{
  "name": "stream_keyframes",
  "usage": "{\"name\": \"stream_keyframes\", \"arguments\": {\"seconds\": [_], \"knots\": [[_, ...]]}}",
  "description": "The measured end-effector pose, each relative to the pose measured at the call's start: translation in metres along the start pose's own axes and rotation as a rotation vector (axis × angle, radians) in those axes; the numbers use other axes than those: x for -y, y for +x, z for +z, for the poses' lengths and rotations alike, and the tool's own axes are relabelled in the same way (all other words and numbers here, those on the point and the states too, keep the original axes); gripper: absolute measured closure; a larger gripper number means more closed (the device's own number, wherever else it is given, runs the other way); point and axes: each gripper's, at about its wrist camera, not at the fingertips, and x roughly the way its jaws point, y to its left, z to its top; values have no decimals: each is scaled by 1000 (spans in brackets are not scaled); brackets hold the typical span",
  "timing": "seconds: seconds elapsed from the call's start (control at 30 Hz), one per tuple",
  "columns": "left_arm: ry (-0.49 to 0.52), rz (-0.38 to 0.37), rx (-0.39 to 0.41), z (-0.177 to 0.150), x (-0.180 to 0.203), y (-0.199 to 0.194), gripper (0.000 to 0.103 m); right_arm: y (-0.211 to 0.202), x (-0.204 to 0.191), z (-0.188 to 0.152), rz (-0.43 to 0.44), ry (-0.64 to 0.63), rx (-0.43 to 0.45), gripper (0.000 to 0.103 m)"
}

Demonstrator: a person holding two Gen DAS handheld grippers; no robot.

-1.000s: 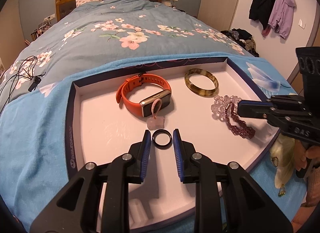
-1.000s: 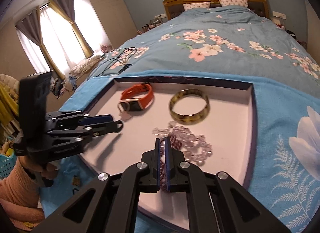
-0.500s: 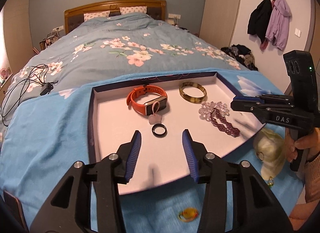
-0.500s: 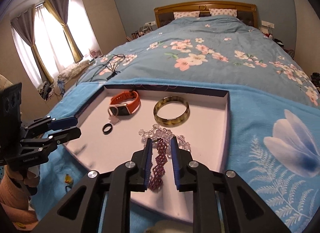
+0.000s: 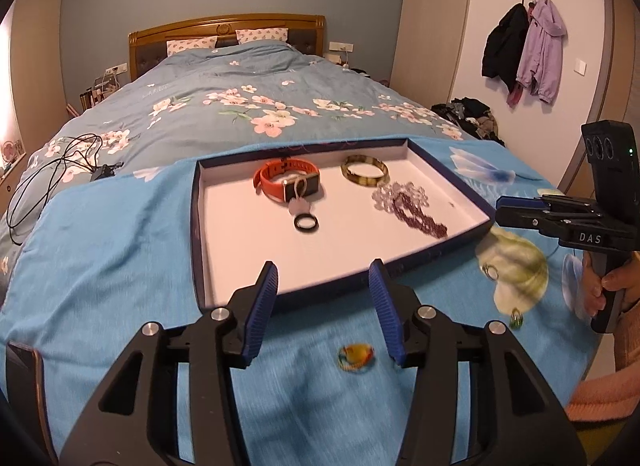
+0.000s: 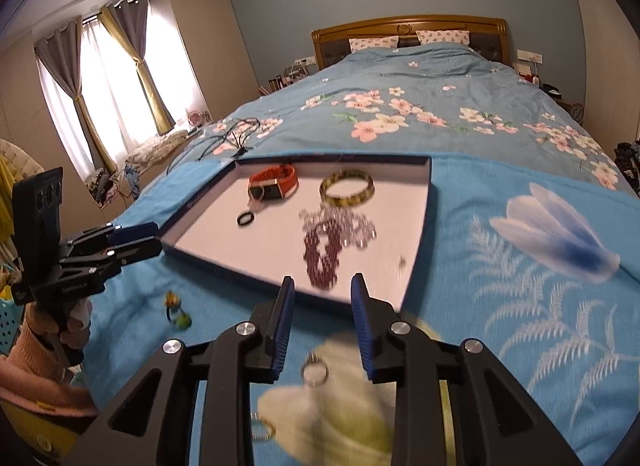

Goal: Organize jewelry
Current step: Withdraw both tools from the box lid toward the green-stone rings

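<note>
On the bed, a shallow tray (image 5: 200, 225) holds the purple bead bracelet (image 6: 322, 252); both claws, left claw (image 5: 323, 284) and right claw (image 6: 322, 298), are opening, empty. Next, a loose silver ring (image 6: 315, 373) is likely to be gripped.

Bed (image 5: 120, 266), blue floral cover: shallow tray (image 5: 196, 225), loose rings (image 6: 314, 372), black cable (image 5: 48, 169) directly on it
</note>
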Motion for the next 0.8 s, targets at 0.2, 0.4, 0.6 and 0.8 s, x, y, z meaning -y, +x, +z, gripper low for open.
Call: {"name": "stream_keyframes", "arguments": {"seconds": [0.2,0.4,0.6,0.8], "knots": [[-15,-18,-28,-17,5,-3,56,-1,-1,-21,7,20,-42,76],[-11,-64,-65,-33,14,-3,56,-9,-13,-42,44,7,-67,72],[0,-88,-76,-40,21,-5,56,-13,-26,-56,63,-22,-94,71],[16,-104,-87,-44,29,-5,57,-13,-30,-60,76,-20,-91,70]]}}
